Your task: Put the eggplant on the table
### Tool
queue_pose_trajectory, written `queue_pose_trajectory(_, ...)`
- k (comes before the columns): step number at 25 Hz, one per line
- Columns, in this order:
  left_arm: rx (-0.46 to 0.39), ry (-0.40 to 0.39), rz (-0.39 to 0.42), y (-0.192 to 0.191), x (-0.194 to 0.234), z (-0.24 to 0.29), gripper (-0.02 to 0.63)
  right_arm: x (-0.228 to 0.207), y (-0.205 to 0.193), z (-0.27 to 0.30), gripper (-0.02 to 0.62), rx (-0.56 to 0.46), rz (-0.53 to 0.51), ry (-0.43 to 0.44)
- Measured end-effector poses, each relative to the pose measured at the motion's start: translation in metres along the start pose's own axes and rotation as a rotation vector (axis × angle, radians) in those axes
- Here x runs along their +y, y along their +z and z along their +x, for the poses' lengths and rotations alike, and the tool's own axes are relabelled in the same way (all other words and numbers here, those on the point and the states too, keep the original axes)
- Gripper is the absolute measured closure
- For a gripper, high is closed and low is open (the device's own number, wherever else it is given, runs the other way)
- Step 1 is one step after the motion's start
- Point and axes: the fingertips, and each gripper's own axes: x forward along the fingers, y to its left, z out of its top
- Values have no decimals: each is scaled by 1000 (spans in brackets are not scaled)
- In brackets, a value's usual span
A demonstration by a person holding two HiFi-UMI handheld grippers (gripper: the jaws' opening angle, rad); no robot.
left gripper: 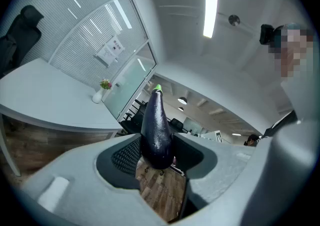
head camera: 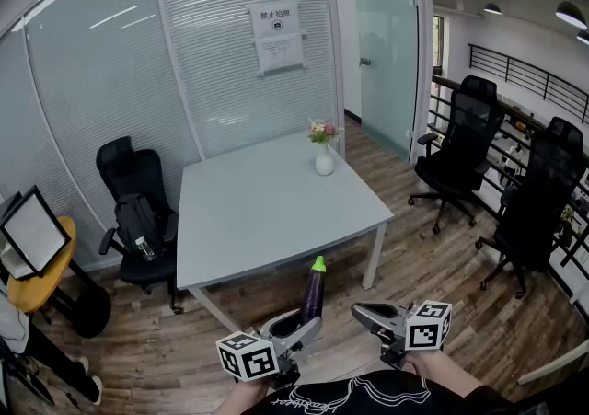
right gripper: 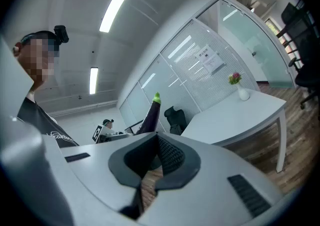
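Note:
A dark purple eggplant (head camera: 314,292) with a green stem stands upright in my left gripper (head camera: 299,323), whose pads press on its lower end. In the left gripper view the eggplant (left gripper: 156,130) fills the gap between the jaws of the left gripper (left gripper: 157,160). My right gripper (head camera: 365,313) hangs to the right of it, shut on nothing. In the right gripper view the eggplant (right gripper: 151,115) rises behind the right gripper (right gripper: 150,162). The pale grey table (head camera: 267,211) lies ahead of both grippers, across a strip of wooden floor.
A white vase with flowers (head camera: 324,157) stands at the table's far edge. A black chair with a backpack (head camera: 138,215) is at the table's left, and two black office chairs (head camera: 460,151) stand to the right. At far left a yellow round table (head camera: 41,280) holds a monitor.

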Motion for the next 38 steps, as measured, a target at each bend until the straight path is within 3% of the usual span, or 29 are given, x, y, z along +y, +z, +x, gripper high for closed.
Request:
queue_pose_trajectory(13, -9, -31, 31, 2, 12, -32, 399, 20, -19, 26, 588, 22, -39, -57)
queue_pose_trajectory(25, -44, -31, 63, 4, 9, -72, 399, 53, -35, 42, 586, 46, -71, -37)
queue_pose_trajectory(32, -37, -15, 53, 10, 25, -59, 399, 33, -28, 48, 586, 45, -44, -32)
queue_pose_trajectory(38, 0, 16, 55, 21, 52, -18, 399, -17, -11, 55, 586, 16, -5, -13)
